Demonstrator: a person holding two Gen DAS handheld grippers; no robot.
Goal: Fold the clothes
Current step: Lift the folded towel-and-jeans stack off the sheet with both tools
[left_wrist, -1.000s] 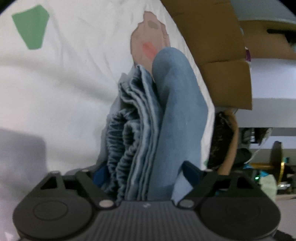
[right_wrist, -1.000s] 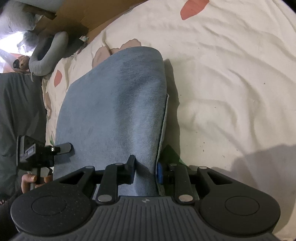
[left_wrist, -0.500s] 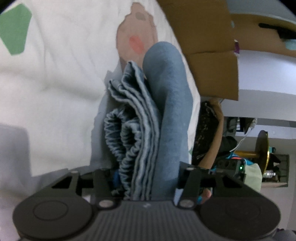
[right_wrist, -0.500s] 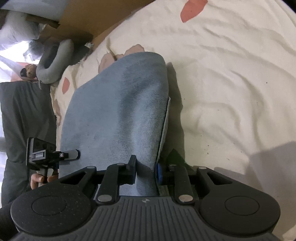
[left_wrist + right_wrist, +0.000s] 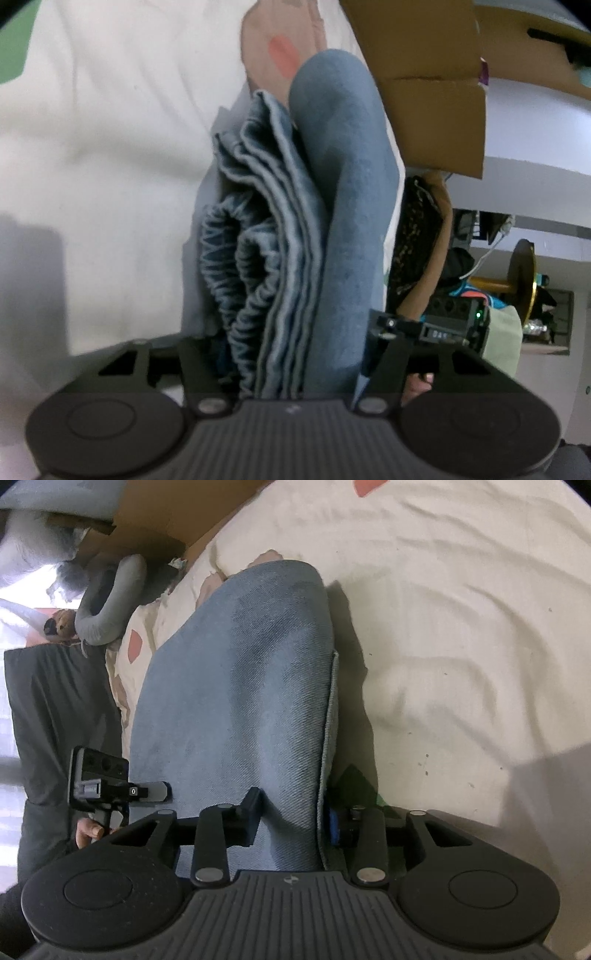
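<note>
Left wrist view is showing one folded blue denim garment (image 5: 343, 206) lying on one cream bedsheet (image 5: 110, 155), with its stacked layers facing the camera: several flat hems running side by side, a gathered, ribbed elastic band (image 5: 236, 266) curling beside them, and one smooth rounded fold on the right. The left gripper (image 5: 291, 354) is reaching around that stack, its two black fingers standing on either side and pressing into the cloth, so it is clamping the bundle; its jaws closed in during the last second, most of that early on. One brown cardboard box (image 5: 432, 74) is sitting beyond the bed edge.

Right wrist view is looking along the top of the same garment (image 5: 243, 686), a broad, twill-textured panel with a rounded far end and a stitched edge along its right side. The right gripper (image 5: 291, 819) is straddling the near edge; its left finger (image 5: 251, 816) is denting the denim and its blue-padded right finger is sitting against the hem, so it is pinching the fabric, though its jaws have just been easing wider. One hand (image 5: 88, 830) is gripping the other tool at the left. The sheet (image 5: 461, 627) is wrinkling in soft ridges, printed with pink and green patches. One grey curved cushion (image 5: 110, 602) is lying at the far corner.
</note>
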